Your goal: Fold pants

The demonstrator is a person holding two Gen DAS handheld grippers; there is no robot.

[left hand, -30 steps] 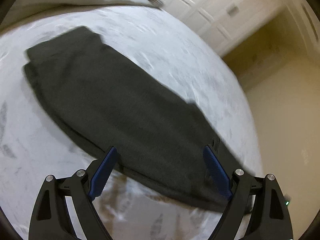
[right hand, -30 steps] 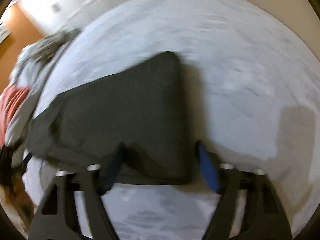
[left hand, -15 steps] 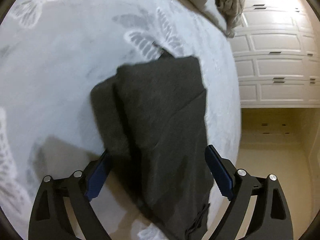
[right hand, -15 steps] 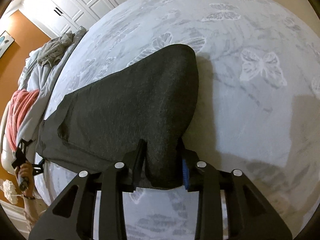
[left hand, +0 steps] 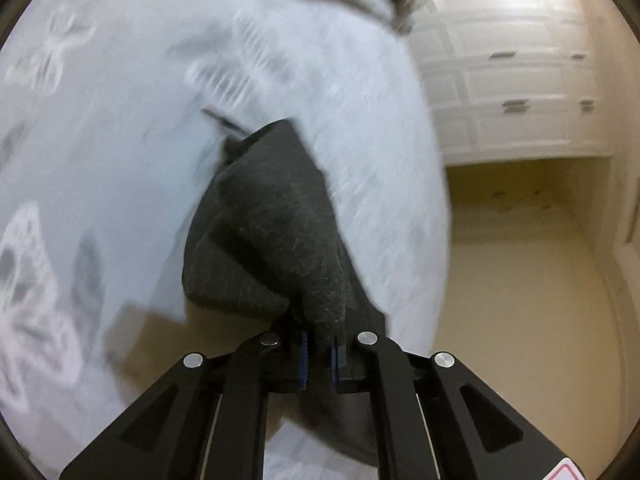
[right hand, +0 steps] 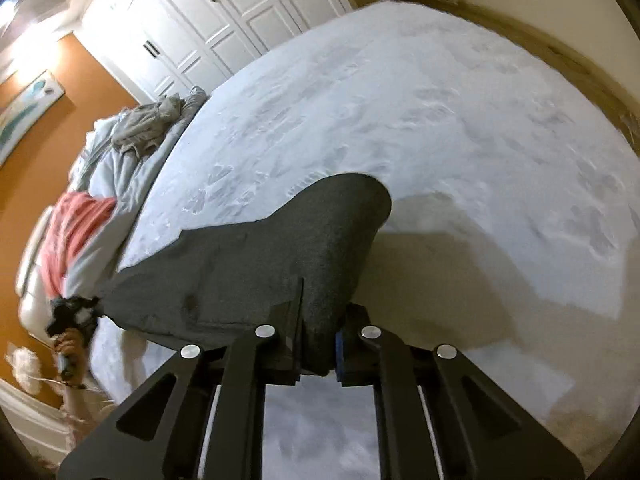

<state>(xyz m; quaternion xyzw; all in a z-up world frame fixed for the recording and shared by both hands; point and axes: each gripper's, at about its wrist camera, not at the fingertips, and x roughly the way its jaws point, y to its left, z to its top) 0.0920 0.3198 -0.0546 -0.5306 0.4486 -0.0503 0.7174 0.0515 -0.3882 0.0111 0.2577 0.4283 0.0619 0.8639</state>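
Dark grey pants [left hand: 272,232] lie on a white bed cover with butterfly patterns [left hand: 120,120]. My left gripper [left hand: 318,356] has its jaws closing tight, blue pads pressing a bunched fold at one end, which lifts off the bed. In the right wrist view the pants [right hand: 248,272] stretch leftward, and my right gripper [right hand: 318,344] is closing hard on the other end, raised above the bed [right hand: 460,120]. The left gripper [right hand: 74,316] shows small at the far left, with a hand [right hand: 68,348] under it.
A crumpled grey garment [right hand: 148,128] and a pink cloth [right hand: 76,232] sit on bunched bedding at the bed's far side. White closet doors [right hand: 224,20] stand behind. Beige floor [left hand: 520,320] runs past the bed's edge to the right in the left wrist view.
Both grippers went from open around the flat pants to shut on the cloth. The pinched ends have come up off the bed, and the right view has risen.
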